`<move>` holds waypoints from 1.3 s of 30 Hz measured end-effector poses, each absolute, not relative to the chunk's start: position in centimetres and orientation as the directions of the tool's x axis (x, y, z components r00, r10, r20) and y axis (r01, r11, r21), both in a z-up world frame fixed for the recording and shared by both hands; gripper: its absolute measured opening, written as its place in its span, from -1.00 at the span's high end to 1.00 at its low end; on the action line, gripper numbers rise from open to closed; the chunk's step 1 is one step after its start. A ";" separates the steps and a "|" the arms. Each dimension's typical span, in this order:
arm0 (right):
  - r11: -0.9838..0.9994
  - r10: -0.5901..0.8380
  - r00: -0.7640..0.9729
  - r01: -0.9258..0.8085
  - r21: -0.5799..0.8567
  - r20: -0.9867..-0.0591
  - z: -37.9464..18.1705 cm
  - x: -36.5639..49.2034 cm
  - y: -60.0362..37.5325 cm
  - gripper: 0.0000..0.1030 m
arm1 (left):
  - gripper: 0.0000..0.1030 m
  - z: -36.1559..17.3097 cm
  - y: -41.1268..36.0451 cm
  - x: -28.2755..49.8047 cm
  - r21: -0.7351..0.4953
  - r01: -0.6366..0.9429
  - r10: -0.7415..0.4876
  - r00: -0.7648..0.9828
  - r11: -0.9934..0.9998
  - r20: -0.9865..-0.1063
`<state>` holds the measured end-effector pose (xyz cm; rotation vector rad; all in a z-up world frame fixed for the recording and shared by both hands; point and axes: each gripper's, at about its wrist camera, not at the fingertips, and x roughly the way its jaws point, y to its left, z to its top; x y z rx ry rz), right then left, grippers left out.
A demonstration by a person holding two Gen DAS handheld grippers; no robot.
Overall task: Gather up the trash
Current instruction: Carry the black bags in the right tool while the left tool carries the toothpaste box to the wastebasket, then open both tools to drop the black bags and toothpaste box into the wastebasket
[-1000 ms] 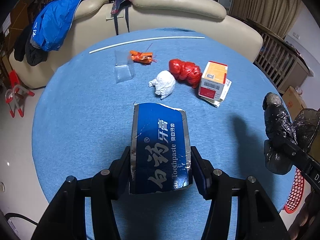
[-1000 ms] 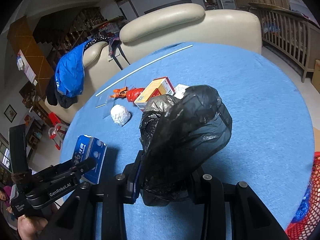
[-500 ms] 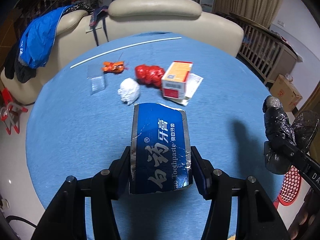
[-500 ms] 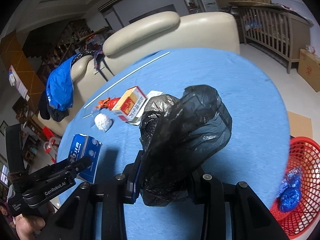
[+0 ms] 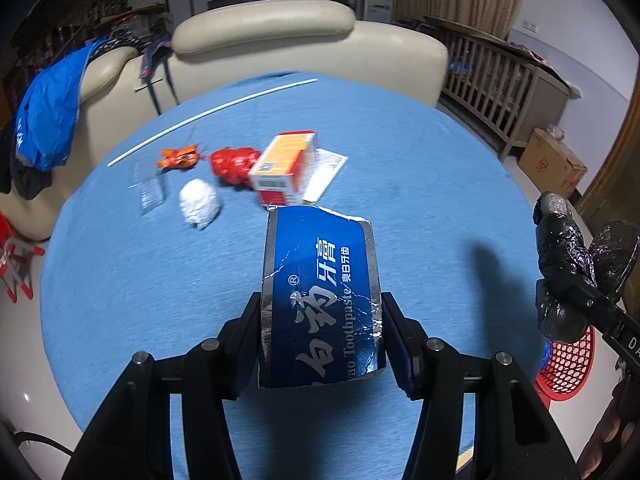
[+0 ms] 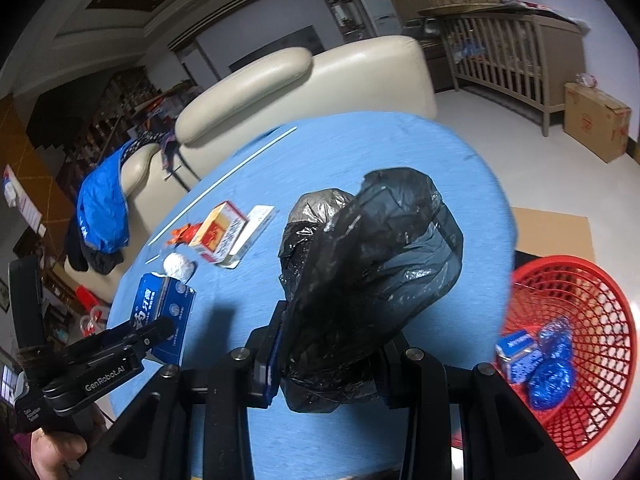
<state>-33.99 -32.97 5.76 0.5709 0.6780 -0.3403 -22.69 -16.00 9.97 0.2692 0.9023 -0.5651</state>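
My left gripper is shut on a blue toothpaste box, held above the round blue table; the box also shows in the right wrist view. My right gripper is shut on a crumpled black plastic bag, also seen in the left wrist view. A red mesh basket stands on the floor to the right of the table and holds blue wrappers and a small blue box.
On the table lie a white paper ball, a red plastic wad, an orange-and-white carton on a paper sheet, an orange wrapper, a clear bag and a long white stick. A cream sofa stands behind.
Both grippers have swung to the right with their loads. The red basket has come into the right wrist view, and the table trash has shifted left in both views.
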 end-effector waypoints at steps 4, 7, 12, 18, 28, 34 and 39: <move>0.766 -0.143 0.726 0.511 0.390 -0.673 5.4 -36.1 -34.6 0.24 | -0.12 10.0 -18.0 -23.6 0.001 0.603 -0.360 0.478 0.798 -0.801; 0.741 -0.166 0.717 0.544 0.395 -0.677 5.0 -37.9 -35.9 0.24 | -0.12 10.1 -19.6 -24.4 0.014 0.629 -0.368 0.472 0.777 -0.801; 0.700 -0.205 0.701 0.593 0.398 -0.683 4.4 -40.6 -38.3 0.24 | -0.12 10.1 -22.2 -25.9 0.035 0.674 -0.383 0.460 0.738 -0.801; 0.630 -0.269 0.647 0.679 0.378 -0.714 2.8 -45.2 -41.5 0.24 | -0.12 10.0 -24.8 -27.4 0.043 0.715 -0.402 0.440 0.698 -0.803; 0.534 -0.301 0.545 0.776 0.335 -0.782 -1.3 -49.4 -45.4 0.24 | -0.12 9.7 -29.8 -31.2 0.028 0.802 -0.450 0.364 0.597 -0.815; 0.515 -0.294 0.504 0.800 0.310 -0.813 -3.1 -50.1 -47.0 0.20 | -0.12 9.8 -32.9 -34.0 0.020 0.850 -0.478 0.315 0.526 -0.820; 0.508 -0.293 0.480 0.811 0.291 -0.827 -3.6 -50.3 -47.5 -0.31 | -0.12 9.8 -34.7 -35.3 0.011 0.874 -0.493 0.284 0.485 -0.822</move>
